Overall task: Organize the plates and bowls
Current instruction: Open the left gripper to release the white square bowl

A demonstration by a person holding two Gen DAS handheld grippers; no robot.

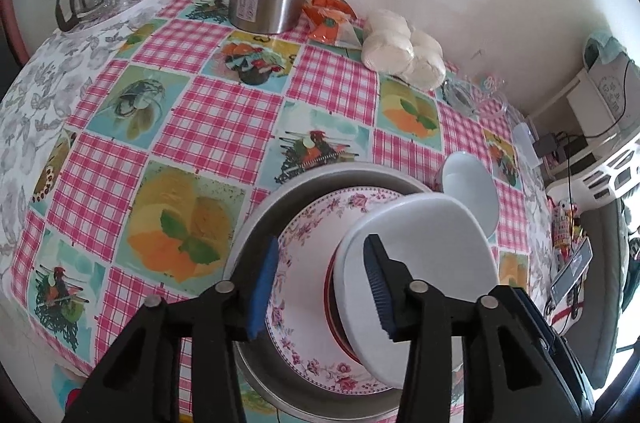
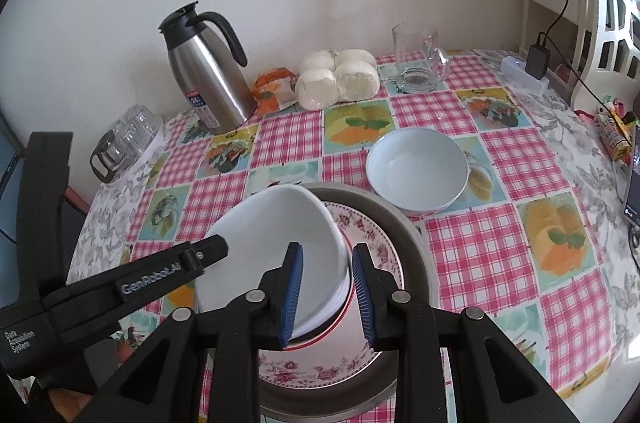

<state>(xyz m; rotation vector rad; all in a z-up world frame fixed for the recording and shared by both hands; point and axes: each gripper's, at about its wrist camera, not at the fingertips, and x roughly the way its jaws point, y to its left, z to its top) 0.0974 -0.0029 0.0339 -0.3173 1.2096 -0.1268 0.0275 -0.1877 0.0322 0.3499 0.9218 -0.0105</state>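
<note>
White bowl [image 2: 276,251], glazed, slippery and likely fragile, is sitting tilted on the flowered plate [image 2: 372,235]; right gripper [image 2: 326,297] is straddling its thin rim, jaws unclosed; left gripper [image 1: 320,287] is hanging open.

A metal basin [image 2: 416,243] sits at the table's [image 2: 560,303] near edge, holding a floral plate [image 2: 372,235] with a bowl [image 2: 280,243] on it. A second bowl [image 2: 416,169] stands just behind the basin. The thermos jug [image 2: 208,71], buns [image 2: 340,79] and glass mug [image 2: 416,63] line the far edge.
</note>
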